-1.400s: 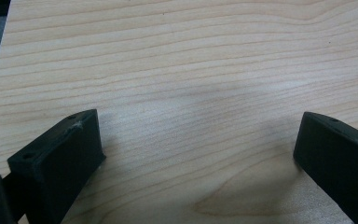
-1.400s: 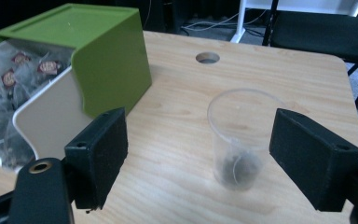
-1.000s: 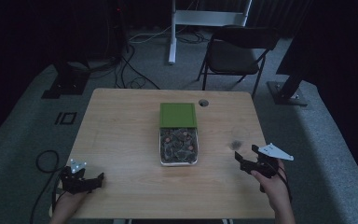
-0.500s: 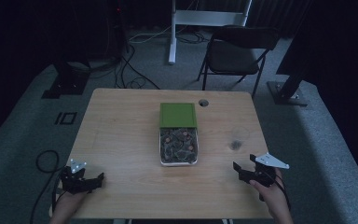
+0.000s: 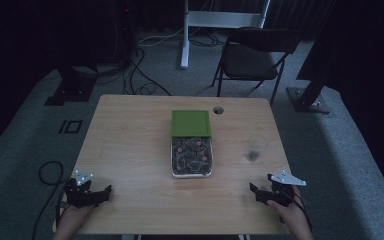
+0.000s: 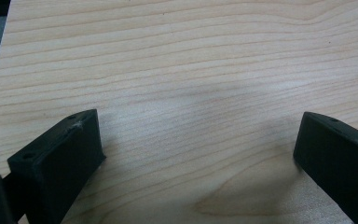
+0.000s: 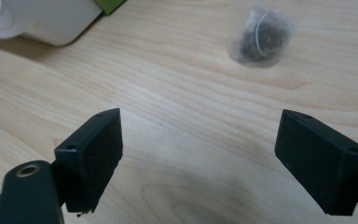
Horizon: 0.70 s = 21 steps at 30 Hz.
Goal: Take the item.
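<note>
The left gripper (image 6: pixel 196 154) has its two black jaws spread wide, with nothing but bare wood grain of the table (image 6: pixel 191 70) between them. In the high view this gripper (image 5: pixel 102 192) sits at about 7 o'clock on the tabletop, near the front left corner, held by a hand (image 5: pixel 72 217) coming in from the bottom edge, a cable trailing off the table's left side.

The right gripper (image 7: pixel 198 154) is likewise spread wide and grips nothing; plain wood lies between its jaws. Beyond them, toward 1 o'clock in its own view, lies a small clear pouch (image 7: pixel 261 39) with dark contents and a thin pale loop inside, lying flat on the wood and well apart from the jaws. Toward 11 o'clock is the rounded corner of a white container (image 7: pixel 56 21) with a sliver of green just beside it. In the high view the right gripper (image 5: pixel 257 192) rests at about 5 o'clock, near the front right corner, with its grey three-cornered plate on top and a hand (image 5: pixel 292 215) behind it.

The pouch (image 5: pixel 252 155) shows in the high view as a dark smudge at about 4 o'clock from the table's middle. At the centre stands the container (image 5: pixel 172 172), open and full of small dark packets, and its green lid (image 5: pixel 191 123) lies at 12 o'clock, touching its far end. A small round hole (image 5: pixel 218 110) sits in the table just to the right of the lid. A dark folding chair (image 5: pixel 255 55) stands on the carpet beyond the far edge.
</note>
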Each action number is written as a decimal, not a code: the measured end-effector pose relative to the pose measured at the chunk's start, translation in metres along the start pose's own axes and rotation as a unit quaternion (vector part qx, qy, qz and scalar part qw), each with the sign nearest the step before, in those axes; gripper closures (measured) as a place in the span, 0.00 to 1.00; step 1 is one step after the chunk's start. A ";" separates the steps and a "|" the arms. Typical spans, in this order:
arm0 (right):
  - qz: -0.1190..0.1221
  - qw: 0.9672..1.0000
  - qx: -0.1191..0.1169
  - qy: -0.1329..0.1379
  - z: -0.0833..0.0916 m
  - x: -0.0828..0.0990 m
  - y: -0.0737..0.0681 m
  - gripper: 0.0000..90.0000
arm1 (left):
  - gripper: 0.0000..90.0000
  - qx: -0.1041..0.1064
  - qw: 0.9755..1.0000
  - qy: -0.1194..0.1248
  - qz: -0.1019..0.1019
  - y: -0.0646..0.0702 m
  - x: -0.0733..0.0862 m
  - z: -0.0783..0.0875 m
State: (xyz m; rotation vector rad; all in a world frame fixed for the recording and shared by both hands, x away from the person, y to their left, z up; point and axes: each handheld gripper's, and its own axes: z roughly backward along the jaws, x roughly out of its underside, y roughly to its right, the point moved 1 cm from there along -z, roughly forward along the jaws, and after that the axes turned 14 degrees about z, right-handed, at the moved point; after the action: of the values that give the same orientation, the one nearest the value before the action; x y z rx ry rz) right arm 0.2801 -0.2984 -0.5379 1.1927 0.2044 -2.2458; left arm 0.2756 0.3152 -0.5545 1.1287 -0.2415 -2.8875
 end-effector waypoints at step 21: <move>0.030 0.999 -0.021 -0.039 -0.015 0.006 -0.015 0.17 | 0.02 0.000 1.000 0.000 0.000 0.000 0.000 0.000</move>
State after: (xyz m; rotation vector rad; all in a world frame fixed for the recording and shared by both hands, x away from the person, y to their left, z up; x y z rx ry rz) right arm 0.2796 -0.2826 -0.5537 1.0742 0.1823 -2.2206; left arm 0.2756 0.3152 -0.5545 1.1285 -0.2412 -2.8878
